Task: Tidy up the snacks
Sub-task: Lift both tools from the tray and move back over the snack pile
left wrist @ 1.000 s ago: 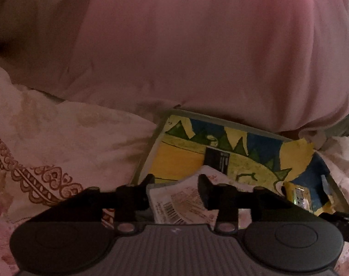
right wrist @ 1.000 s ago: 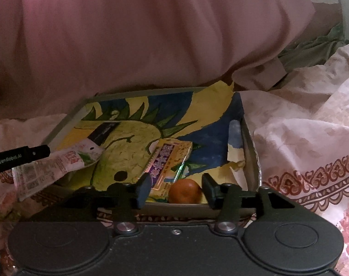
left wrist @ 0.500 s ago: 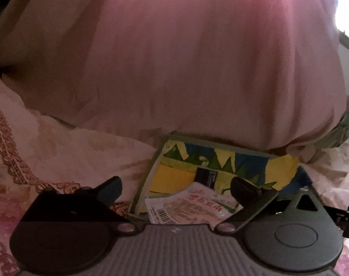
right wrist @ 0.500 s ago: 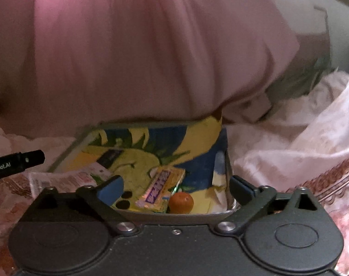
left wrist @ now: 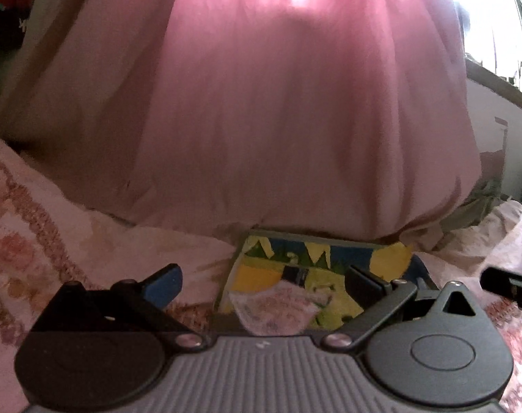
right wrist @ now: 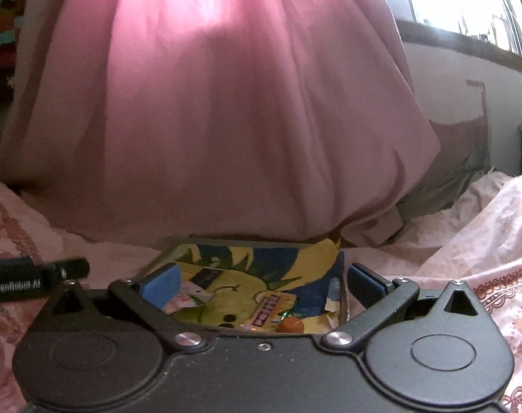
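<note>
We are holding both grippers' fingers point(left wrist: 362, 284) spread and empty; the packet point(left wrist: 278, 309) is overhanging the tray point(right wrist: 295, 251) edge at 6 o'clock, risking sliding onto the bed point(right wrist: 467, 258).

snacks point(right wrist: 273, 308) in tray point(right wrist: 247, 241) (curtain point(right wrist: 226, 120) behind)

white packet point(left wrist: 278, 306), purple bar point(right wrist: 266, 311), orange point(right wrist: 290, 325) in tray point(right wrist: 233, 242)

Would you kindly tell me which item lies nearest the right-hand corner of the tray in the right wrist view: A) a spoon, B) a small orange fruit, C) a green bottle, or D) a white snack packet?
B: the small orange fruit sits in the tray near its right-hand corner, beside the purple-and-yellow snack bar, while the white packet lies at the left.
</note>
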Demonstrator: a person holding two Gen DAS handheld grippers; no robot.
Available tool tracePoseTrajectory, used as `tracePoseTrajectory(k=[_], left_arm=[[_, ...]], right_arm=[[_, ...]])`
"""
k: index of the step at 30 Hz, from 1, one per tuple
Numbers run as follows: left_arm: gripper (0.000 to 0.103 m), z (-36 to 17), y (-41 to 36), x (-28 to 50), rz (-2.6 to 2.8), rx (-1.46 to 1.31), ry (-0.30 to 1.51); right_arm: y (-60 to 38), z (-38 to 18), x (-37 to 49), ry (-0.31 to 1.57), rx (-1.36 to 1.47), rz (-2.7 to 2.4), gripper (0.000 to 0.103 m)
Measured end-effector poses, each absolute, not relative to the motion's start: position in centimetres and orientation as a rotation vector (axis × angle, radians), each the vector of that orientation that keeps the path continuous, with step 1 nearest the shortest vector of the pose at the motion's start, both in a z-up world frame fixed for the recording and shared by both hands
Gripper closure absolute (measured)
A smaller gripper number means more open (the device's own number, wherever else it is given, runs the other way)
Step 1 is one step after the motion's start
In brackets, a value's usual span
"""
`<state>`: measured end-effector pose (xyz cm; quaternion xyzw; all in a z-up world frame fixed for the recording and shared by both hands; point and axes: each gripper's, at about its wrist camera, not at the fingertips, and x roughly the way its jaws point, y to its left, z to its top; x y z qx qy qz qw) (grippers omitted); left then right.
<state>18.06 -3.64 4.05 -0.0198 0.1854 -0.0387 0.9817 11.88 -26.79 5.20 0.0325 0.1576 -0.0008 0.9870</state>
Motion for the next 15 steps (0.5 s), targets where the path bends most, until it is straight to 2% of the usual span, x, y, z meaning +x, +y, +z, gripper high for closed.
tracePoseTrajectory(k=[15], left_arm=[[0.0, 4.0, -1.9, 6.6, 0.027, 0.062, 0.388]], right_arm=[[-22.6, 5.1, 3.2, 0.312, -0.034, 0.099, 0.001]])
